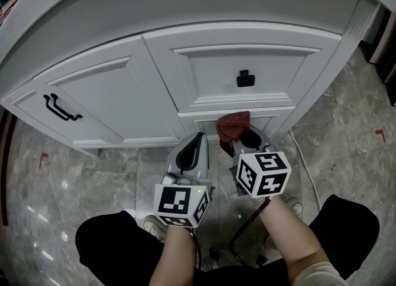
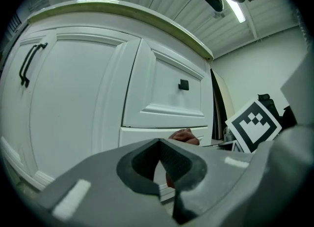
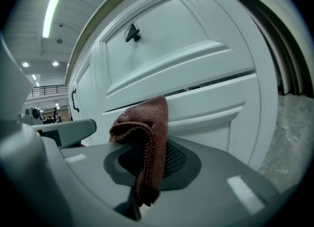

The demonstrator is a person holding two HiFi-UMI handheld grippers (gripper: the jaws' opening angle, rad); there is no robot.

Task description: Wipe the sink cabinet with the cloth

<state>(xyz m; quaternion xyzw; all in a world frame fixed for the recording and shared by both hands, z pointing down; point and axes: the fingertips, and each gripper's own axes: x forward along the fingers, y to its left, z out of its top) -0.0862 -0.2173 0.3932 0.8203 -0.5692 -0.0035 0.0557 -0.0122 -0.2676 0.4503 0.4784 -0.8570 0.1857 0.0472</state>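
My right tongs (image 3: 147,169) grip the brown cloth (image 3: 149,118) at the sink cabinet's (image 1: 105,102) lower drawer (image 3: 216,108). My left tongs (image 2: 159,164) are clenched, empty. I judge wiping is due: next I press and sweep sideways.

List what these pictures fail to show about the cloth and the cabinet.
- Head view: the right claw and the bunched brown terry cloth cover where the cloth meets the lower drawer of the white sink cabinet, so contact is unclear.
- Right gripper view: the cloth's lower end vanishes between the claw's pads.
- All views: the cabinet's top, hidden above the countertop rim.
- Left gripper view: the left claw blocks most of the cloth.
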